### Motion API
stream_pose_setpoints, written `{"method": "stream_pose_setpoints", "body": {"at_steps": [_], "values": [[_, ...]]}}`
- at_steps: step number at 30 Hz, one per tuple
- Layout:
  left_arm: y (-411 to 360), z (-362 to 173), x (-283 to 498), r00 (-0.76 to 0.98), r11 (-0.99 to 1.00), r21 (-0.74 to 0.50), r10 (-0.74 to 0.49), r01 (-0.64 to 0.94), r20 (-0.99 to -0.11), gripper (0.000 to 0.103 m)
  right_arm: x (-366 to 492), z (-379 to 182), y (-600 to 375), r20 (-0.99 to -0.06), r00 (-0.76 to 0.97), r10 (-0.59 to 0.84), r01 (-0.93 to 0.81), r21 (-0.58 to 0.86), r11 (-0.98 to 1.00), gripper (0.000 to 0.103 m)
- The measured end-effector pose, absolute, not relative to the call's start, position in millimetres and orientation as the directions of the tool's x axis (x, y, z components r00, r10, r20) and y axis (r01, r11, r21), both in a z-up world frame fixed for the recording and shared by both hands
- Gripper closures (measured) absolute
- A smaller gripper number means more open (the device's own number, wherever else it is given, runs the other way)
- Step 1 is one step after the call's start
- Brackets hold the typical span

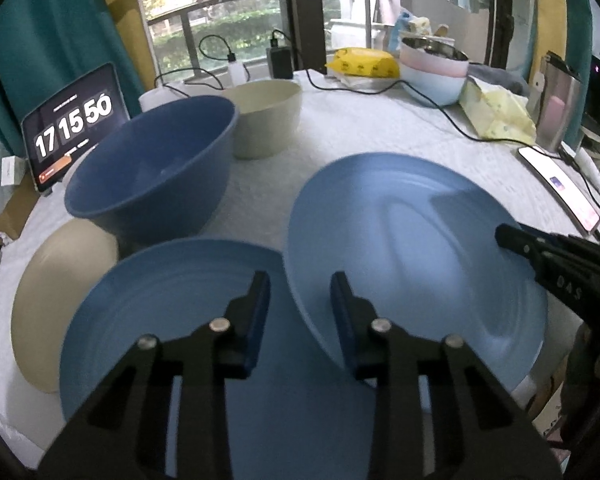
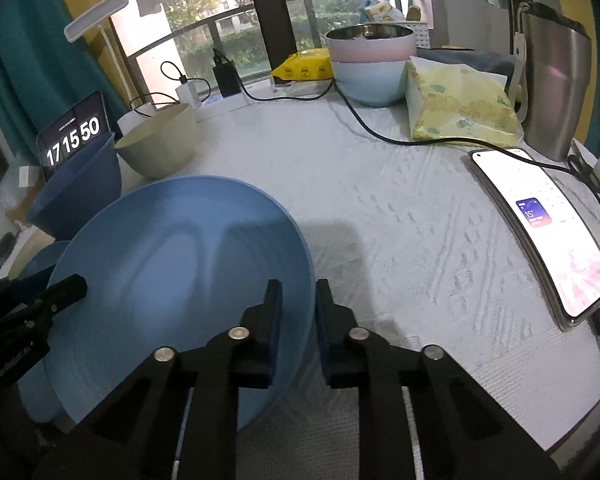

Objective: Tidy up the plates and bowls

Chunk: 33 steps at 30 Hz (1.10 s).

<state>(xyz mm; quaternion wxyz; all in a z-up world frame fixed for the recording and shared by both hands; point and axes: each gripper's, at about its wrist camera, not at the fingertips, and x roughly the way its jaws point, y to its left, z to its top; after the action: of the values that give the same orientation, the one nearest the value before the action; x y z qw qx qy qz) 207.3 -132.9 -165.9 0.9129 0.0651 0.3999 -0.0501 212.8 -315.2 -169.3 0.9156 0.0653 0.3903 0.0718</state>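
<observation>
A light blue plate (image 1: 412,248) (image 2: 172,272) lies between my two grippers, and its left edge overlaps a second blue plate (image 1: 172,304). My left gripper (image 1: 300,300) straddles the plate's left rim. One finger is over the plate and the other outside it, with a gap still showing, so the jaws are open. My right gripper (image 2: 299,304) (image 1: 516,240) is shut on the plate's right rim. Behind stand a dark blue bowl (image 1: 148,168) (image 2: 76,192) and a beige bowl (image 1: 264,116) (image 2: 160,144). A beige plate (image 1: 56,312) lies at the left.
Stacked pink and pale blue bowls (image 1: 436,76) (image 2: 368,68) stand at the back. A lit phone (image 2: 548,232) on a cable lies at the right, near a yellow tissue pack (image 2: 460,112) and a steel tumbler (image 2: 556,80). A tablet clock (image 1: 72,124) stands at the left edge.
</observation>
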Motion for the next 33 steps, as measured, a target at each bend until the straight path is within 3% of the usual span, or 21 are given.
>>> {"method": "stream_pose_setpoints", "body": {"at_steps": [3,33], "values": [[-136,-166,208,0.668,0.984,0.072,-0.057,0.163,-0.742,0.078,213,-169,-315,-0.706,0.685,0.18,-0.079,0.173,0.982,0.09],[-71,-137,156,0.743,0.995,0.042,-0.043,0.095,-0.668,0.078,180,-130,-256,-0.651,0.739,0.176,-0.146,0.1,0.984,0.09]]}}
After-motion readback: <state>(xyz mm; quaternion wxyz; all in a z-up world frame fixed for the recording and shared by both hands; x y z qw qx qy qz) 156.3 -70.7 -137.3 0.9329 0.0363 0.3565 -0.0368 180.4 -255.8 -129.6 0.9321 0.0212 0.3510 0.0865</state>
